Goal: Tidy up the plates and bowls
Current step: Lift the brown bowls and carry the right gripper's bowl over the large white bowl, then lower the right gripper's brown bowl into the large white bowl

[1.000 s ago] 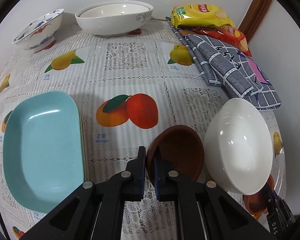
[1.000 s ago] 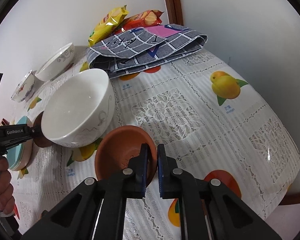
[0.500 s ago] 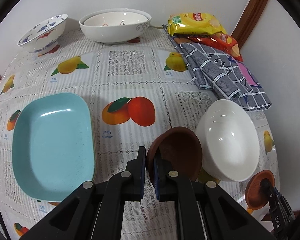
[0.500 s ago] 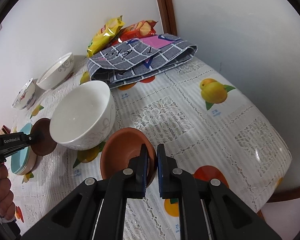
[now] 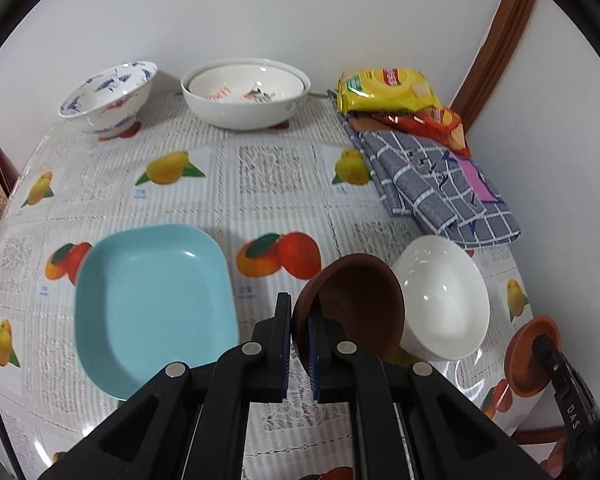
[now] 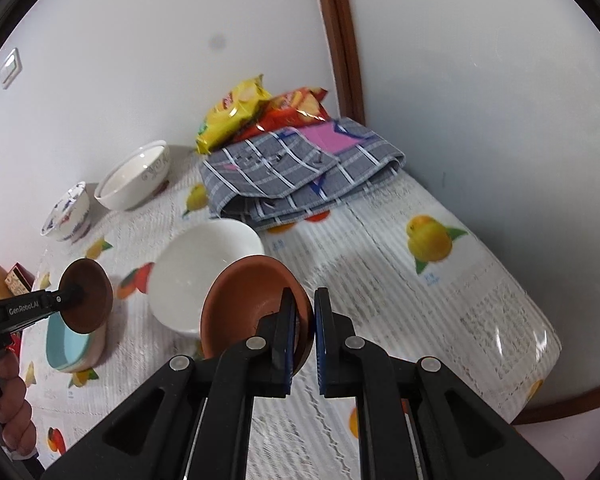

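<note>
Both grippers have lifted their saucers off the tablecloth (image 5: pixel 268 184): left gripper (image 5: pixel 299 344) marked "GenRobot.AI" clamps the dark brown saucer (image 5: pixel 356 304); right gripper (image 6: pixel 304 340) marked "DAS" clamps the terracotta saucer (image 6: pixel 244 300).

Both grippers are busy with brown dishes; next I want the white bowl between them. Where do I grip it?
Pinch the white bowl by its rim, one finger inside and one outside, probably from above on the near side. It stands upright and open-mouthed on the table, its body too wide to span, and the checked cloth crowds its far side.

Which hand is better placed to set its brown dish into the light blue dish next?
Probably left. The left gripper holds its dark brown dish right beside the light blue dish; the right gripper's terracotta dish has the white bowl between.
</note>
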The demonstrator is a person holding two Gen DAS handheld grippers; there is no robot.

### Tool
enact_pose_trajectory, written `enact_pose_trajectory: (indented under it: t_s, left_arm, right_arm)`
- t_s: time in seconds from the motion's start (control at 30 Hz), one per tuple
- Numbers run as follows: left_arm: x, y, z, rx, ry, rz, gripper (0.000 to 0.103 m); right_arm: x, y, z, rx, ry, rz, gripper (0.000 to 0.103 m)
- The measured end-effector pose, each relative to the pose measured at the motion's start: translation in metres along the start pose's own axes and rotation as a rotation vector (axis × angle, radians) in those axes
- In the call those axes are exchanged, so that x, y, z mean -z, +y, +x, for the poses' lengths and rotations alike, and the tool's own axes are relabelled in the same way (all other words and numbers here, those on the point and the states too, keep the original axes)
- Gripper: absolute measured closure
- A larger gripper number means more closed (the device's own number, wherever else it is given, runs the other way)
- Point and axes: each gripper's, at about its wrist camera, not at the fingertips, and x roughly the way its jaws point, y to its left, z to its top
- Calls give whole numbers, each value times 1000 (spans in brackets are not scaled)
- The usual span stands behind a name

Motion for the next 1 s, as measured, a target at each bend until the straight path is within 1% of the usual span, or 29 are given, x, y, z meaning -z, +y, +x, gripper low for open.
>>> enact_pose_trajectory:
  t_s: [0.17, 0.3, 0.57, 0.87, 1.0]
  left_arm:
    - [-6, 11, -10, -14, -18, 2, 95]
    - [-11, 20, -14, -27, -30, 3, 95]
    - [-19, 34, -13, -38, -40, 1, 95]
    - [-18, 35, -1, -18, -18, 6, 95]
    - [-18, 34, 7, -9, -6, 9, 95]
  right_arm:
    - [-11, 19, 0, -21, -16, -23, 94]
    - [-18, 35, 8, -34, -16, -43, 94]
    - [-23, 56, 35, -49, 21, -61, 94]
    - [-18, 70, 68, -25, 81, -89, 94]
    - [-17, 73, 80, 7, 98, -103, 94]
